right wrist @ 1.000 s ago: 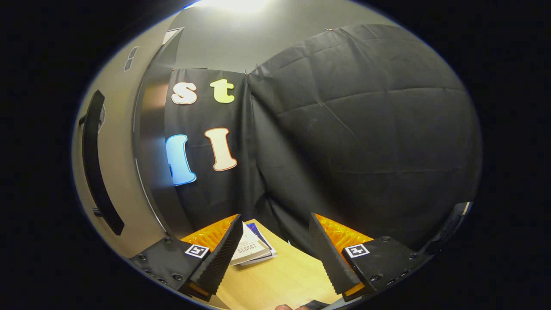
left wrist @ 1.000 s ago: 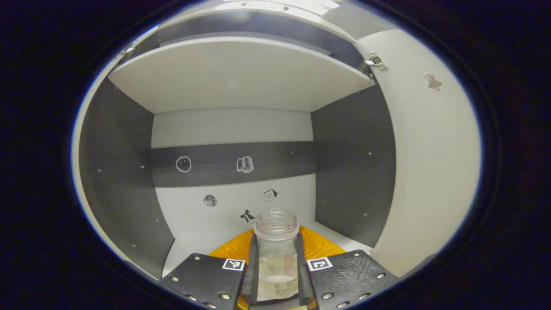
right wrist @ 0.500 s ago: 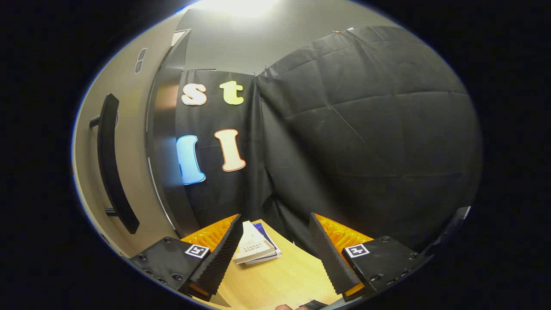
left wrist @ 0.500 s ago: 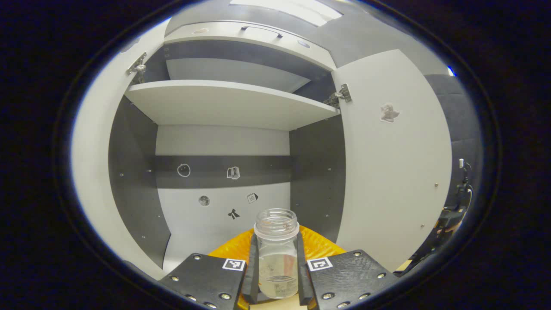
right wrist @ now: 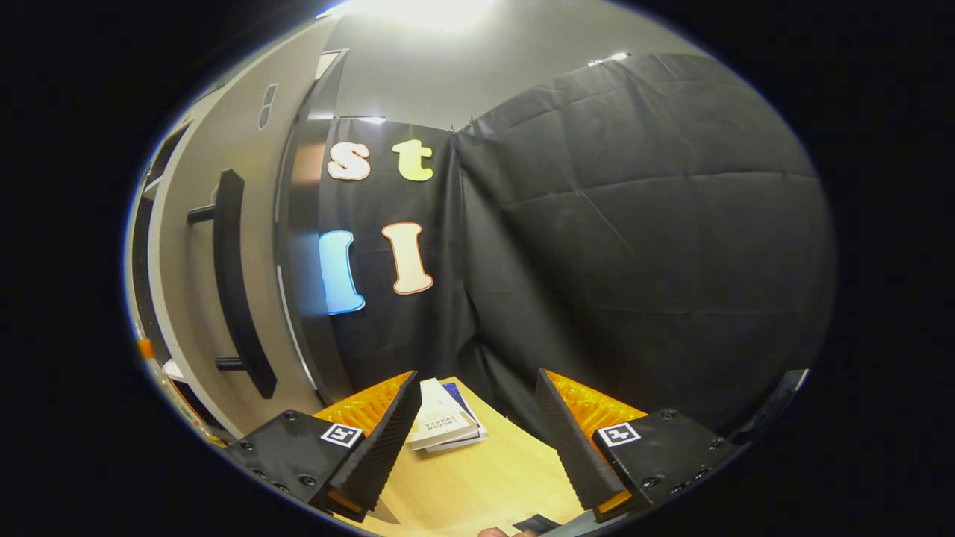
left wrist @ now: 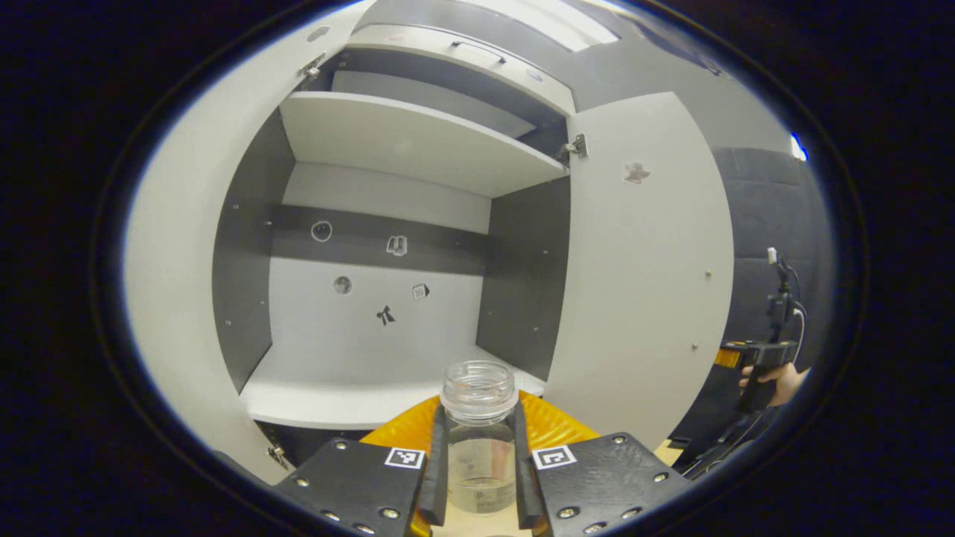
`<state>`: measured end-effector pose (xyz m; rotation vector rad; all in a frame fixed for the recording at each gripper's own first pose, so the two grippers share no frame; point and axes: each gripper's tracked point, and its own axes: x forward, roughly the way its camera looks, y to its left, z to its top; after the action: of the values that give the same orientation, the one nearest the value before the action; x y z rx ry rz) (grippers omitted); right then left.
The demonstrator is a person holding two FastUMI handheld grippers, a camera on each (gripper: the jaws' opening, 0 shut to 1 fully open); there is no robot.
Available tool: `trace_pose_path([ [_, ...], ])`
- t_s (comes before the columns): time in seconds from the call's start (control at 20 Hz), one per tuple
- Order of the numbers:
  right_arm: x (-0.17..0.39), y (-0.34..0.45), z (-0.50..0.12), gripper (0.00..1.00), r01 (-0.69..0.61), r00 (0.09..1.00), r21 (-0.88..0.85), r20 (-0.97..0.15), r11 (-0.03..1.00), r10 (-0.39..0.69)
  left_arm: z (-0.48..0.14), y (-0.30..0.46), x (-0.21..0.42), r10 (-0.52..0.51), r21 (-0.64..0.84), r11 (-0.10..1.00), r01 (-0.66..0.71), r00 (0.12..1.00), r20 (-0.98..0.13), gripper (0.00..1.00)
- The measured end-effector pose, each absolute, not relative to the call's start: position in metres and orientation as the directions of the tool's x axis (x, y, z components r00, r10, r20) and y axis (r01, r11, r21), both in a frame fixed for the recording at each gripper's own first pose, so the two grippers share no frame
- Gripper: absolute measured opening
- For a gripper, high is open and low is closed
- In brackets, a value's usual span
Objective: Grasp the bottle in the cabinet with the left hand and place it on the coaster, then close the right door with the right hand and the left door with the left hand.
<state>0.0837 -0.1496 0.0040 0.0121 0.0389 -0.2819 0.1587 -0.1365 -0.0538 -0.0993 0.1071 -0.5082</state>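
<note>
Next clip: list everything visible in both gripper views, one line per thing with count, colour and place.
bottle: 1, clear, uncapped, between the left gripper's fingers.
cabinet: 1, white and dark grey, open, ahead.
right door: 1, white, open.
door handle: 1, black, on door's outer face.
booklets: small stack, white and blue, on wooden table.
left gripper: black, shut on bottle.
right gripper: black, open over table.
hand: 1, holding right gripper, far right.

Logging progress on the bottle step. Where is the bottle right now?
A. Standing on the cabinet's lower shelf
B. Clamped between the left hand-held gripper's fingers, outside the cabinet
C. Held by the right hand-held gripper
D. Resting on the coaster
B: the clear bottle sits pinched in the left hand-held gripper, in front of the cabinet's lower shelf.
</note>
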Motion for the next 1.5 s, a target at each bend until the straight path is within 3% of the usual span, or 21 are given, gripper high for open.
trace_pose_path([
  [0.25, 0.054, -0.141, 0.006, 0.99, 0.293, 0.955, -0.006, -0.048, 0.956, -0.293, -0.129, -0.138, 0.132, -0.527, -0.173, 0.847, 0.502, 0.836, -0.151, 0.39],
  [0.65, 0.018, -0.134, 0.009, 0.96, 0.299, 0.952, -0.060, -0.052, 0.952, -0.302, -0.234, -0.163, 0.082, -0.588, -0.233, 0.804, 0.546, 0.789, -0.180, 0.39],
  [0.85, 0.005, -0.135, 0.005, 0.96, 0.296, 0.951, -0.059, -0.073, 0.953, -0.300, -0.280, -0.172, 0.073, -0.560, -0.172, 0.828, 0.533, 0.797, -0.225, 0.38],
  [1.2, -0.036, -0.150, 0.002, 0.96, 0.337, 0.934, -0.125, -0.080, 0.933, -0.348, -0.325, -0.177, 0.076, -0.520, -0.042, 0.849, 0.527, 0.818, -0.247, 0.40],
  [1.5, -0.042, -0.145, -0.005, 0.99, 0.333, 0.932, -0.107, -0.110, 0.937, -0.344, -0.325, -0.176, 0.065, -0.513, -0.073, 0.856, 0.512, 0.824, -0.240, 0.43],
])
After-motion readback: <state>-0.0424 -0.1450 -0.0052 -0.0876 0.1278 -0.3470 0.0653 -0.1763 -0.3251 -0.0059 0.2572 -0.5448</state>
